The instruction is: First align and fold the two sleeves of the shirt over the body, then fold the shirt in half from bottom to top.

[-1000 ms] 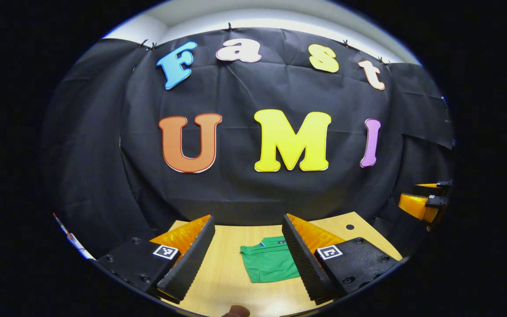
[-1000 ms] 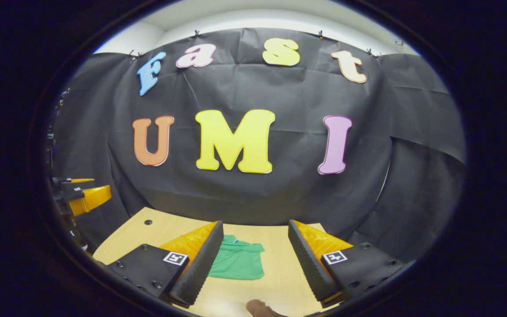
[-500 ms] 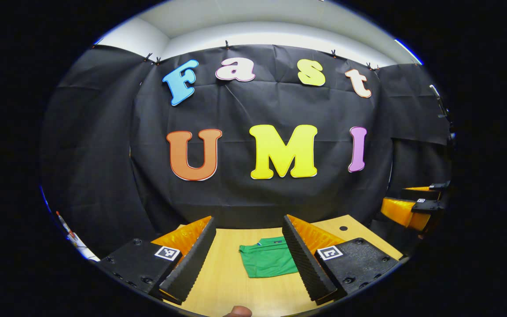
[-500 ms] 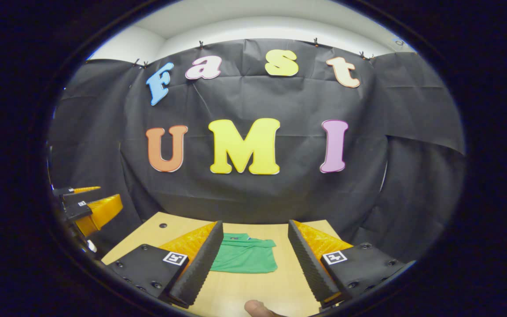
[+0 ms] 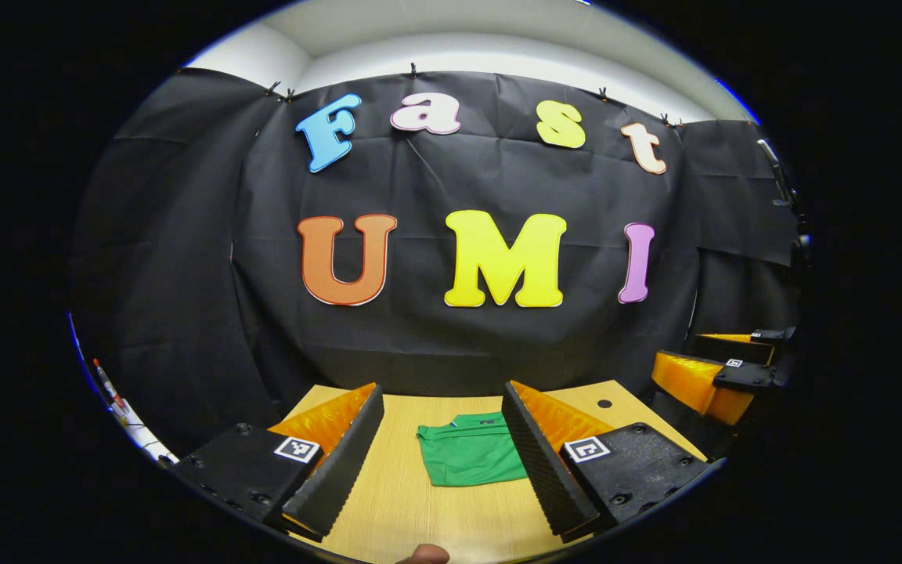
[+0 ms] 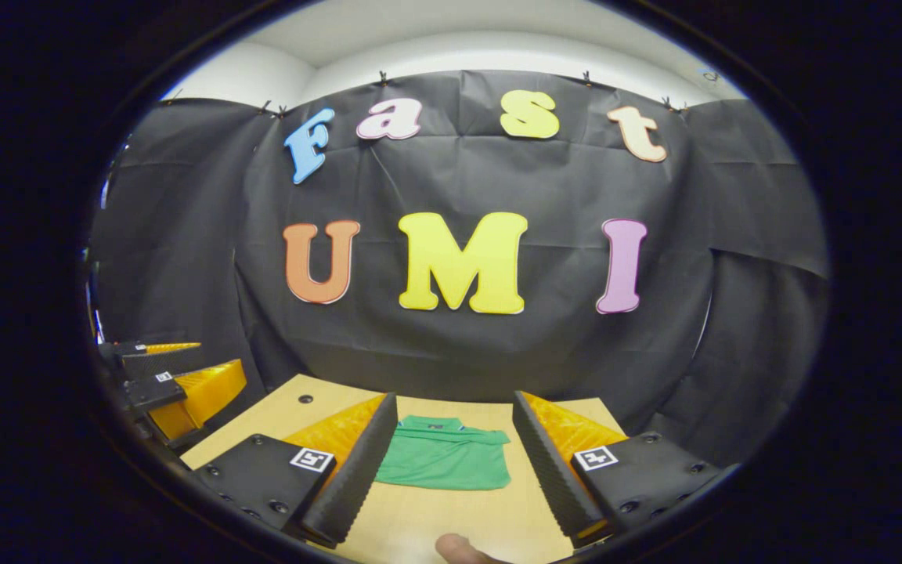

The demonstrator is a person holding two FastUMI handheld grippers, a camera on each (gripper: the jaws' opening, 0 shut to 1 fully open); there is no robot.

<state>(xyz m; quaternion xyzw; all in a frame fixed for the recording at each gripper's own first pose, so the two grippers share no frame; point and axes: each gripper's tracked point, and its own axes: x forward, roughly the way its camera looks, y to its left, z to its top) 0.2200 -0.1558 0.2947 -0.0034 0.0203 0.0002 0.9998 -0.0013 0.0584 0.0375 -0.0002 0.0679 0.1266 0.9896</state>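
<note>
— Where's the shirt (image 5: 470, 459)?
— Folded on the far part of the table (image 5: 412, 509); since a second ago I've tipped both views lower, so it sits nearer centre.
— Jaws?
— Left gripper (image 5: 441, 458) and right gripper (image 6: 453, 464) both spread wide, holding nothing, well above the shirt (image 6: 445, 464).

shirt (image 5: 470, 460): solid green, thin blue-and-white trim at the collar, I think; too small to be sure
table (image 5: 412, 509): light tan wood grain, one small dark hole, right side of frame
booth wall (image 6: 459, 352): black cloth, creased
ceiling strip (image 6: 451, 47): white-grey, top of frame
gripper tags (image 5: 297, 449): black-and-white square markers
</note>
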